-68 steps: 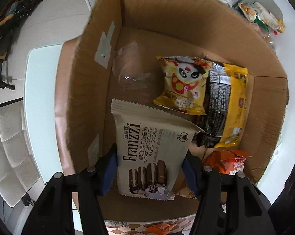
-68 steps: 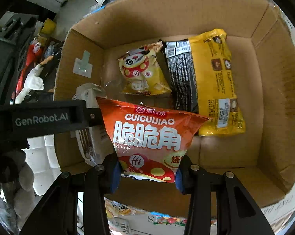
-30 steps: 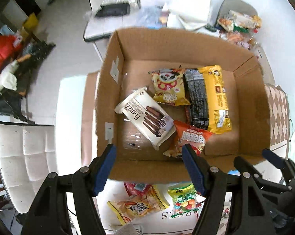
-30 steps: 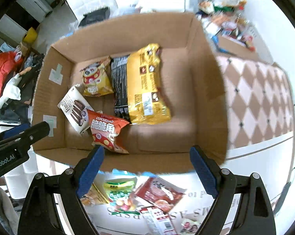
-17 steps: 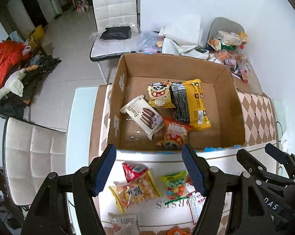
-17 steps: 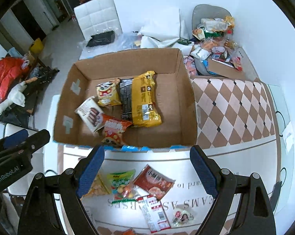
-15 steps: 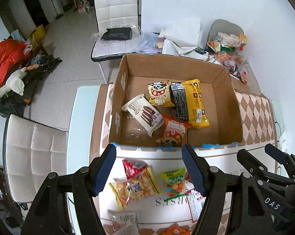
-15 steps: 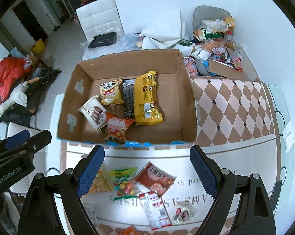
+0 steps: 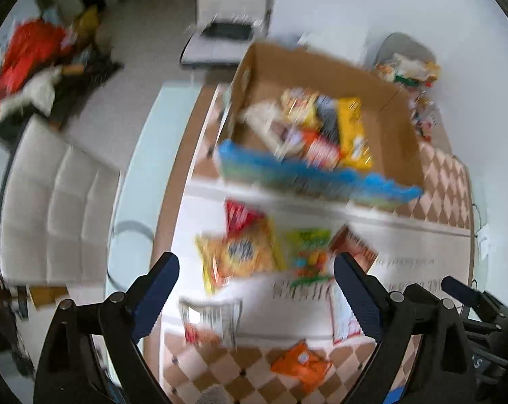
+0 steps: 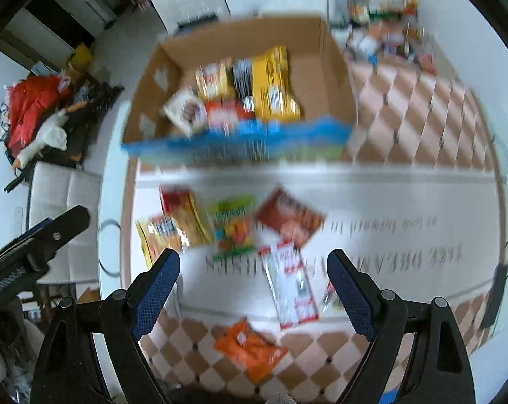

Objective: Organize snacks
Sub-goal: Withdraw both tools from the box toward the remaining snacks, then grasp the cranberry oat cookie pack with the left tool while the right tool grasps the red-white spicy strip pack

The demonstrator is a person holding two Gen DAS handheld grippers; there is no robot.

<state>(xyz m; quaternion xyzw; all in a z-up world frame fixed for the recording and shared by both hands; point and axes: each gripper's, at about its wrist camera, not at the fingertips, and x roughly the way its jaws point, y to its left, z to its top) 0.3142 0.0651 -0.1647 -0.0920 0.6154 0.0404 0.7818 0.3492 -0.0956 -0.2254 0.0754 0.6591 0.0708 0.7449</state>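
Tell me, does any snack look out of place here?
Yes. Several packets still lie loose on the table in front of the cardboard box, for example an orange packet and a green packet, instead of inside it.

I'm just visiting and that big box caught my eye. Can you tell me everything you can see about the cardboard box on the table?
The cardboard box is plain brown, open at the top, with upright walls and pale tape patches on its left inner wall. Its near outer side carries a blue and green print. It stands at the far end of the table, on a checked cloth. Inside lie several snack packets, among them a yellow and black one, packed toward the left; the right part of the floor is bare. Nothing holds it; both views are blurred.
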